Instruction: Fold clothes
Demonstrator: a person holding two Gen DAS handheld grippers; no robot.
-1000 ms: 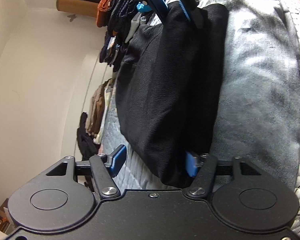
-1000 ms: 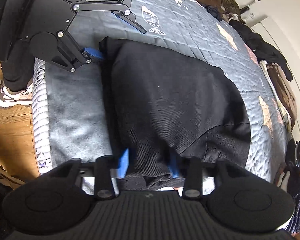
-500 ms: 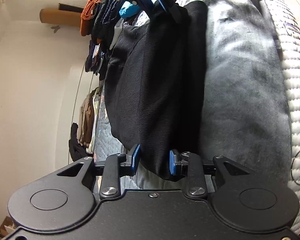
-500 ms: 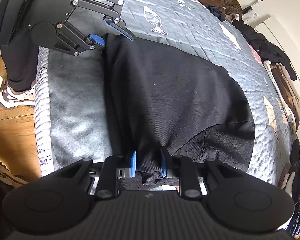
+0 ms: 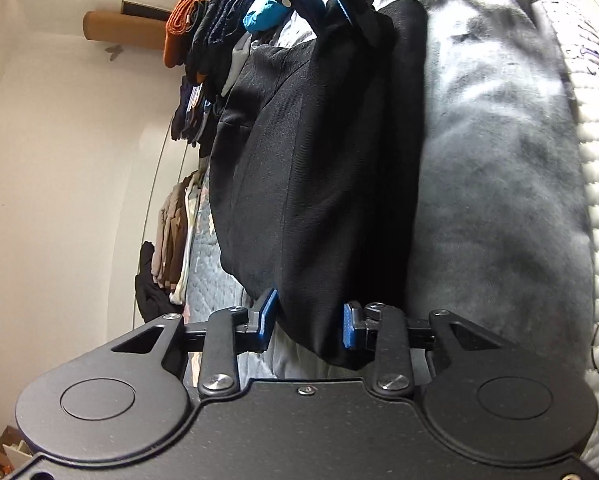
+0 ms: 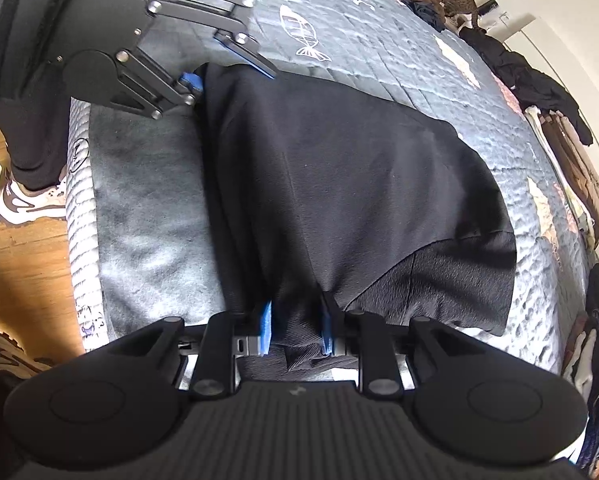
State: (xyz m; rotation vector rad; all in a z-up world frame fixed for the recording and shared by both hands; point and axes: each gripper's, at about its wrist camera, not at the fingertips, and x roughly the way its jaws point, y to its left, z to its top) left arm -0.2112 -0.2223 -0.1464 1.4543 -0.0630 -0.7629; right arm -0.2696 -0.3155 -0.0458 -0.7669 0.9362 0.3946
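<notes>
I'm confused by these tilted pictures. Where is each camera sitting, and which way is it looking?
Left wrist view: sits on the left gripper, looking along the black garment towards hanging clothes; its own fingers show, with the right gripper at the far end.
Right wrist view: sits on the right gripper, looking across the bed; the left gripper and the person's shoe show.
Shared: the same black garment, seen from opposite ends, each gripper facing the other.

The garment point(image 6: 339, 184) lies on the bed point(image 6: 147, 200), apparently between both tongs, clothes piles point(image 6: 571, 152) beyond.
</notes>
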